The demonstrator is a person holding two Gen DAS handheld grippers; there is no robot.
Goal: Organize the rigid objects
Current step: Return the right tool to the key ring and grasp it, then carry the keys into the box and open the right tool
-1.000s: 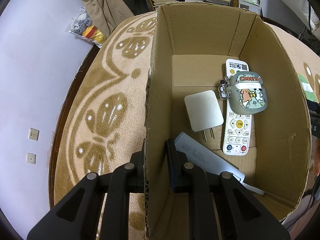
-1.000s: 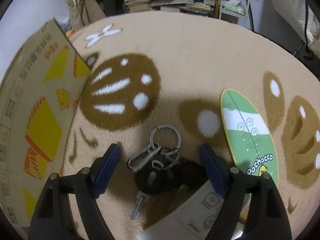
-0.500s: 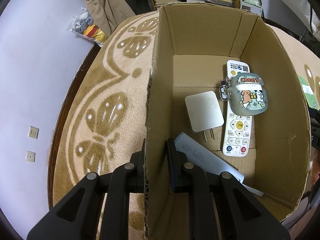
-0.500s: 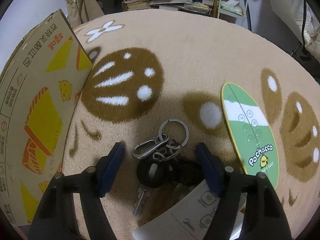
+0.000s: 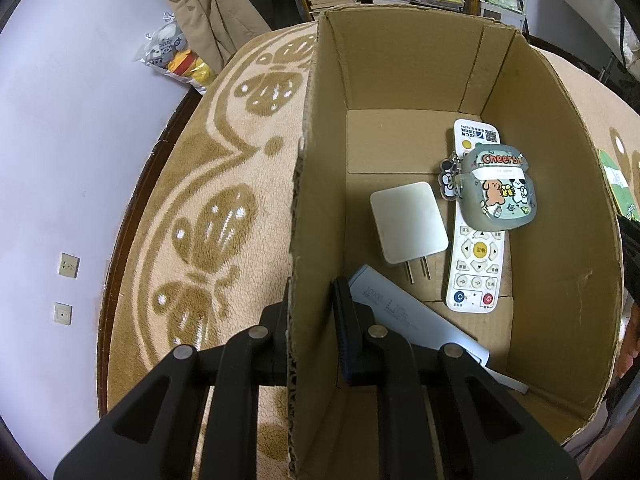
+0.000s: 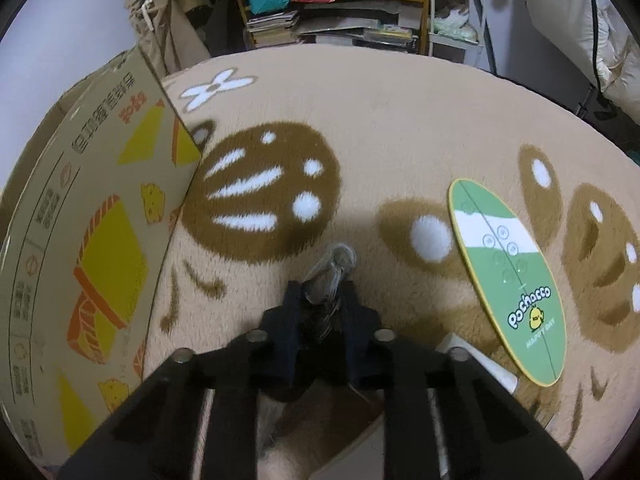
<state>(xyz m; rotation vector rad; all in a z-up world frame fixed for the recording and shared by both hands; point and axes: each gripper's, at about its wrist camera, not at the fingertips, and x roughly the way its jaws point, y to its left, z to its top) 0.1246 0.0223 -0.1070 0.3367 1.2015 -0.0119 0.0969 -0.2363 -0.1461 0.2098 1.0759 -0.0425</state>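
The left hand-held gripper (image 5: 314,312) is clamped on the near wall of a cardboard box (image 5: 560,208), 1 finger inside and 1 outside. Ahead of it in the box lie a remote control (image 5: 476,256), charger (image 5: 408,228), earbud case (image 5: 500,192) and power bank (image 5: 400,312). The right hand-held gripper (image 6: 320,308) pinches a key bunch (image 6: 326,276) over the rug (image 6: 400,120), the box to its left and a green oval card (image 6: 512,280) to its right.

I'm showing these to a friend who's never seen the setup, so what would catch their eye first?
Probably the open cardboard box, its near left wall pinched by the left claw, with a white remote, a cartoon-printed earbud case, a white plug charger and a pale blue power bank lying inside. Next, the right claw closed on a bunch of keys above the patterned rug, beside a green oval card.
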